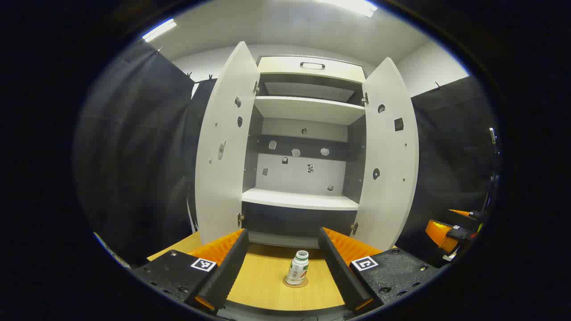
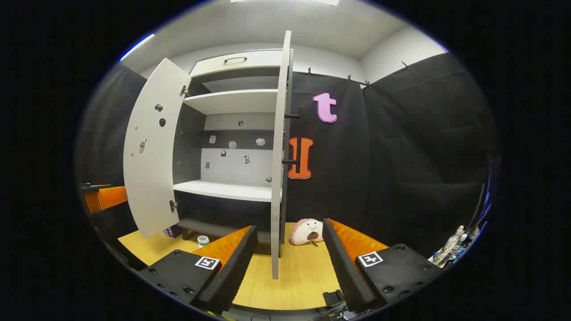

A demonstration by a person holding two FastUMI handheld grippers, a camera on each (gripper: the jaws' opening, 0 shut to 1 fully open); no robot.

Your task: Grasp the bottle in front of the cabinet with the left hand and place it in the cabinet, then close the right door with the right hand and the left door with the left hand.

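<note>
A small white bottle (image 1: 298,268) with a green-and-red label stands upright on a round coaster on the wooden table, in front of the open cabinet (image 1: 303,199). My left gripper (image 1: 282,276) is open, its fingers either side of the bottle but still short of it. Both cabinet doors stand wide: the left door (image 1: 223,151) and the right door (image 1: 390,156). In the right gripper view the right door (image 2: 279,156) shows edge-on just ahead of my open right gripper (image 2: 290,267). The bottle's cap (image 2: 203,241) peeks out behind the right gripper's left finger.
A pink plush toy (image 2: 307,232) lies on the table to the right of the right door. Several bottles (image 2: 450,247) stand at the far right edge. The other gripper (image 1: 450,234) shows at the right in the left gripper view. The lower shelf (image 1: 299,199) is bare.
</note>
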